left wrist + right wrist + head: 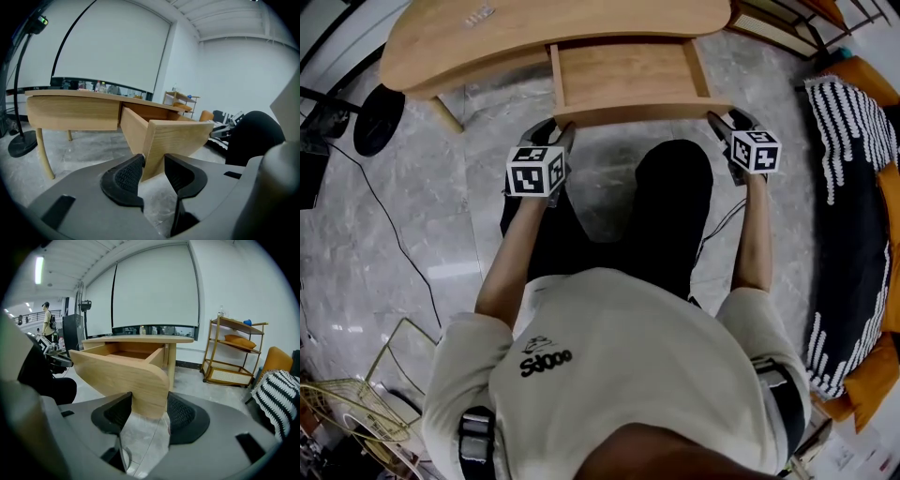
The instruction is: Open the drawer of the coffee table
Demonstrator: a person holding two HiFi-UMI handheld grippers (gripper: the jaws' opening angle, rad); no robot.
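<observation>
The light wooden coffee table (pixel 553 33) has its drawer (pixel 623 75) pulled out toward me, and the inside of the drawer is bare. My left gripper (pixel 562 131) clamps the left end of the drawer front (pixel 642 114). In the left gripper view the panel's corner (pixel 180 138) sits between the black ribbed pads of the left gripper (pixel 153 166), which touch it. My right gripper (pixel 722 120) holds the right end. In the right gripper view the rounded end of the front (pixel 122 376) is pinched between the pads of the right gripper (pixel 149 411).
A black lamp base (pixel 379 119) and its cable lie on the marble floor at left. A striped cushion (pixel 853 141) rests on a dark sofa at right. A wire basket (pixel 356 412) is near my left side. A wooden shelf rack (pixel 232 352) stands beyond the table.
</observation>
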